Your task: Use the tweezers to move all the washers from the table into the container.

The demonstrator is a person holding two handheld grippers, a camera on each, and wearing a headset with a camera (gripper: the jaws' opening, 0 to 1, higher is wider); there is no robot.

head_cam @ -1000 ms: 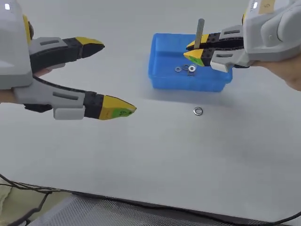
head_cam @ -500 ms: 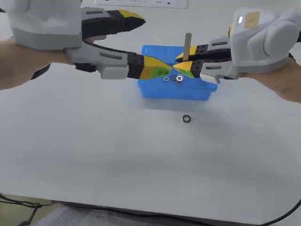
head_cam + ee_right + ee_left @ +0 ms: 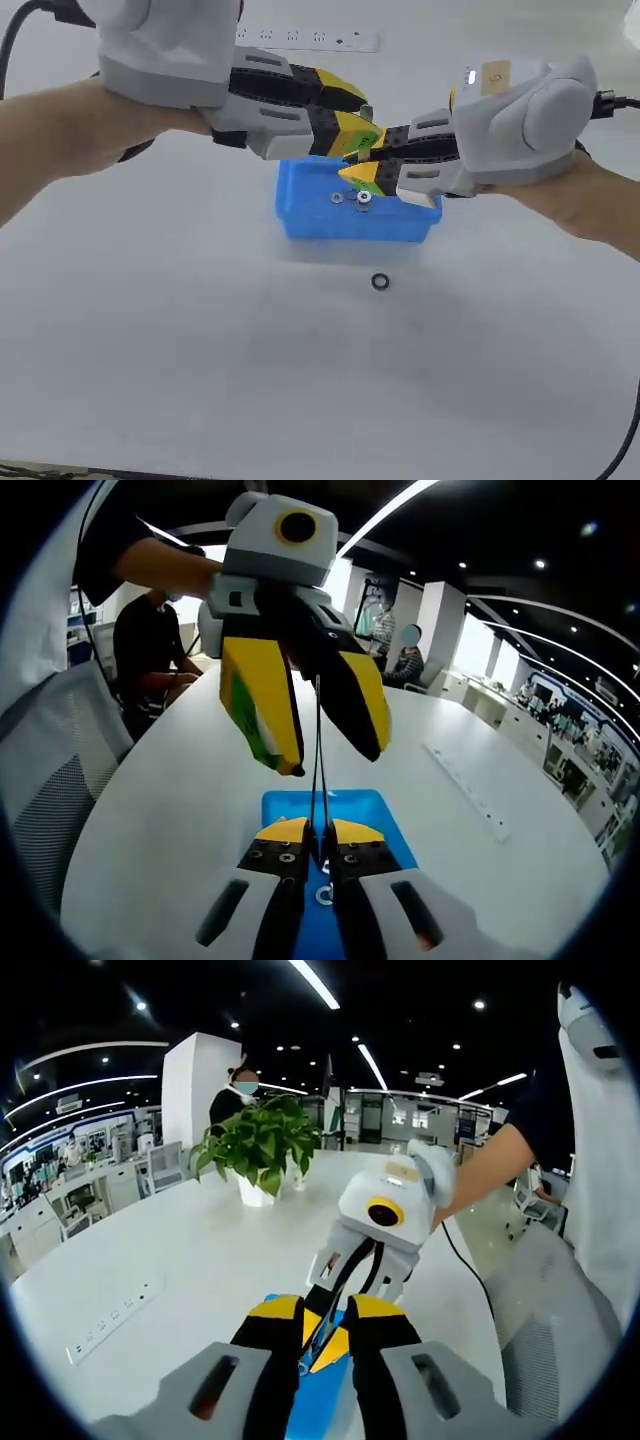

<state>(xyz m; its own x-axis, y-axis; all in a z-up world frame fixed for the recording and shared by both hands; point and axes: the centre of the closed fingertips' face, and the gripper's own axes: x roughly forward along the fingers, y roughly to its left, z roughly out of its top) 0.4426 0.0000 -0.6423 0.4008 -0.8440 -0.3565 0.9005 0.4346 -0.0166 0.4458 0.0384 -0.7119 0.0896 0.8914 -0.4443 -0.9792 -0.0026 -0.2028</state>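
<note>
"What had changed in that last second?"

"The left gripper (image 3: 330,763) had swung in from the left side of the table (image 3: 180,340) to meet the right gripper (image 3: 318,832) above the blue container (image 3: 300,218). Its jaws had been wide apart before and had narrowed."

"Was either one gripping?"

"The right gripper's jaws were clamped on the tweezers (image 3: 318,742). The right gripper view showed that thin pair rising between the left gripper's jaws, which stood a little apart on either side of it."

"And the head view?"

"There the two sets of yellow tips overlapped above the container. That view gave the washers: one washer (image 3: 380,282) lay on the table just in front of the container, and more washers (image 3: 363,198) lay inside it, close together. The left gripper view added a potted plant (image 3: 262,1145) on the table beyond."
</note>
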